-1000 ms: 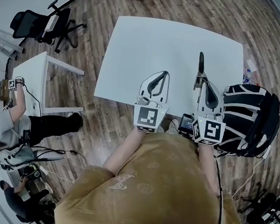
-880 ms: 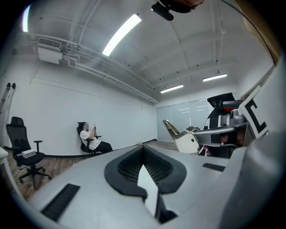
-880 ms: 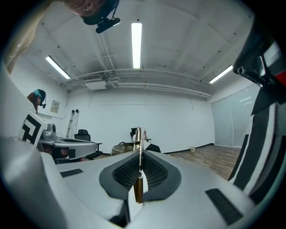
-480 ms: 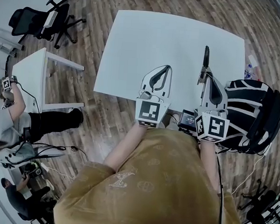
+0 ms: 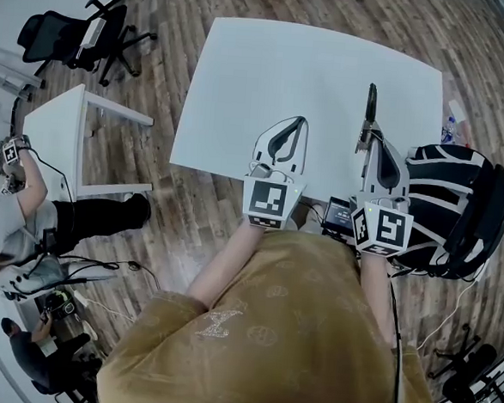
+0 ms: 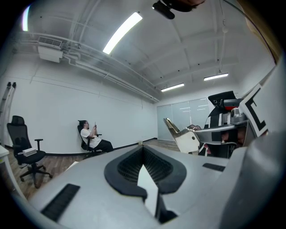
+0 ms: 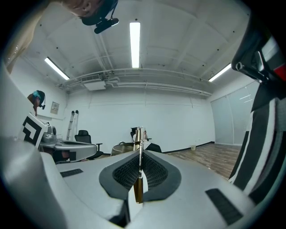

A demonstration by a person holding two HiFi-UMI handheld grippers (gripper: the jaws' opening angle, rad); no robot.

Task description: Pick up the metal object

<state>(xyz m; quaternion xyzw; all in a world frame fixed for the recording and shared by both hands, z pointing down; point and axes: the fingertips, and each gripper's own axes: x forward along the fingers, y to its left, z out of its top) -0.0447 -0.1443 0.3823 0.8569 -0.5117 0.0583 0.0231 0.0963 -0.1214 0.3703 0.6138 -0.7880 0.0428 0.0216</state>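
Observation:
In the head view my right gripper (image 5: pixel 371 132) is shut on the metal object (image 5: pixel 371 100), a thin flat piece with a dark far end that sticks out forward past the jaws over the white table (image 5: pixel 269 77). In the right gripper view the metal object (image 7: pixel 139 150) stands edge-on between the shut jaws, silver at the top and brass-coloured lower down. My left gripper (image 5: pixel 299 122) is held beside it to the left, over the table's near part. Its jaws are shut with nothing between them in the left gripper view (image 6: pixel 143 146).
A black and white backpack (image 5: pixel 454 210) sits right of the table by my right arm. A bottle (image 5: pixel 451 126) lies near the table's right edge. A small white table (image 5: pixel 59 131), an office chair (image 5: pixel 74 37) and seated people are at the left.
Both grippers have shifted a little forward over the table, the right one carrying the metal object. Over the last half second they have hardly moved.

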